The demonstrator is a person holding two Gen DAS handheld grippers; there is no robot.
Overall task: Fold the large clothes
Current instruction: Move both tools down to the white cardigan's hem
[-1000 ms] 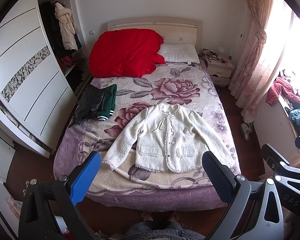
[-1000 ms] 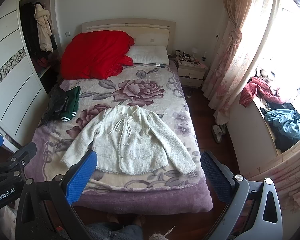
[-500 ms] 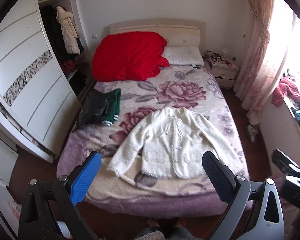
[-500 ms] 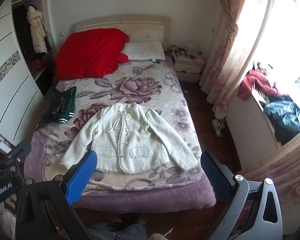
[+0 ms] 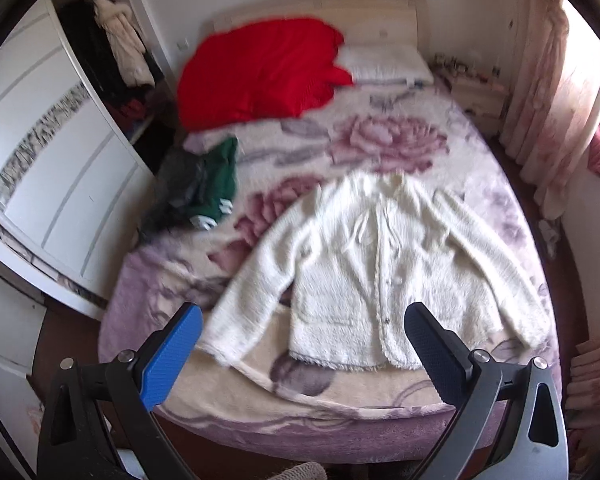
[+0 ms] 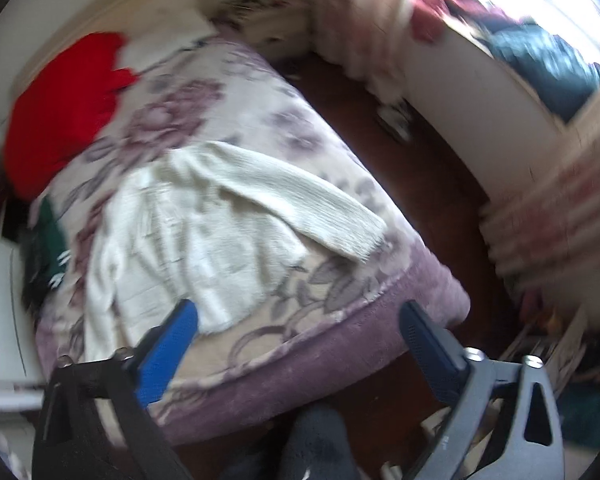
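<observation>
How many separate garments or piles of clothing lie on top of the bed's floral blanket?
2: the white cardigan spread flat near the foot, and a dark green-and-grey bundle at the wardrobe-side edge, possibly more than one piece. The red quilt isn't counted.

A white fuzzy cardigan lies flat, front up and unfolded, on the floral bed blanket, both sleeves angled outward, its hem toward the foot edge.

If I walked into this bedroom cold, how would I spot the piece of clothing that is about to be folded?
Look at the big bed with the floral purple-and-cream blanket. Near its foot lies a fluffy white button-front cardigan, spread flat, face up, sleeves angled outward. Unlike the bunched dark green and grey garment by the left edge and the red quilt heaped at the headboard, it is pale and fully laid out.
</observation>
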